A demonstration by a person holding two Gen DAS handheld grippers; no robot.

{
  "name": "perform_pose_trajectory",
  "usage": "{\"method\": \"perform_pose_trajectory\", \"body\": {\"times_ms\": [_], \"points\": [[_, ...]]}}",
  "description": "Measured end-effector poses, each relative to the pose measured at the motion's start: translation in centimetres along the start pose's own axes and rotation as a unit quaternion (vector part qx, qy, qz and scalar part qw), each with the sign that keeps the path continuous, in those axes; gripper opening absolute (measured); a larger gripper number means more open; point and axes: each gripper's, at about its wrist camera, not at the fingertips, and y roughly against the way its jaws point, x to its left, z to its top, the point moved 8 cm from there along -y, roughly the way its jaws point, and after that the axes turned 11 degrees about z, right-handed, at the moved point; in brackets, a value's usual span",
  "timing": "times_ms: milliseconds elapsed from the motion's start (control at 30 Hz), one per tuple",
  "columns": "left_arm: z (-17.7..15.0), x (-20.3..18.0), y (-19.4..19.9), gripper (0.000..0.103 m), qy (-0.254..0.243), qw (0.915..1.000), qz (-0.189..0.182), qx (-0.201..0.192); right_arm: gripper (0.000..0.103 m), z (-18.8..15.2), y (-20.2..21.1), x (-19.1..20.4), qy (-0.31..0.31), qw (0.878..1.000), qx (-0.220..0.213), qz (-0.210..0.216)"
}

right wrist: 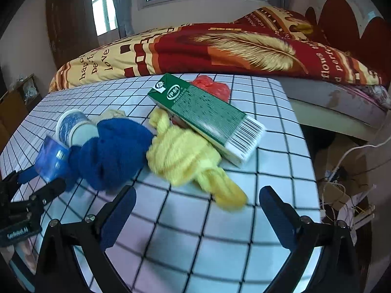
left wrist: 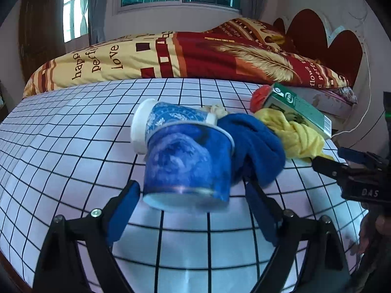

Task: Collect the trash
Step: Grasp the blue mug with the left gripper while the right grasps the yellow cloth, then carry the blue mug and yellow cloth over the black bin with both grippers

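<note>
Between the spread jaws of the left gripper (left wrist: 193, 193) lies a blue paper cup (left wrist: 188, 163) on its side, pads not yet pressing it, a second cup (left wrist: 168, 122) nested just behind. The right gripper (right wrist: 198, 205) is also spread, empty, near the yellow cloth (right wrist: 188, 161). A blue cloth (right wrist: 112, 151) touches the cups; the green carton (right wrist: 207, 114) leans on the yellow one. The checked table (left wrist: 61, 134) is open to the left, while its right edge drops off just beside the carton.

Blue towel (right wrist: 110, 151) crowds paper cup (left wrist: 188, 161); near tabletop (right wrist: 183, 244) free.
</note>
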Motion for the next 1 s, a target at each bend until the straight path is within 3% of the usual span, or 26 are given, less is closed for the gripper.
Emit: {"method": "perform_pose_trajectory", "body": {"times_ms": [267,333,433,1000], "points": [[0.5,0.2,-1.3,0.077,0.002,0.9999,-0.007,0.01,0.077,1.2,-3.2,0.4,-0.012,1.0,0.014,0.022],[0.5,0.3,-1.2,0.077,0.001,0.9999,-0.011,0.009,0.057,1.2,-3.3,0.8,-0.012,0.999,0.014,0.033],[0.4,0.4,-0.8,0.077,0.003,0.9999,-0.015,0.006,0.048,0.9,-2.9,1.7,-0.007,0.999,0.01,0.049],[-2.3,1.0,4.1,0.076,-0.007,0.9998,-0.016,-0.007,0.044,-4.5,4.4,4.8,0.017,0.998,-0.018,0.05]]}}
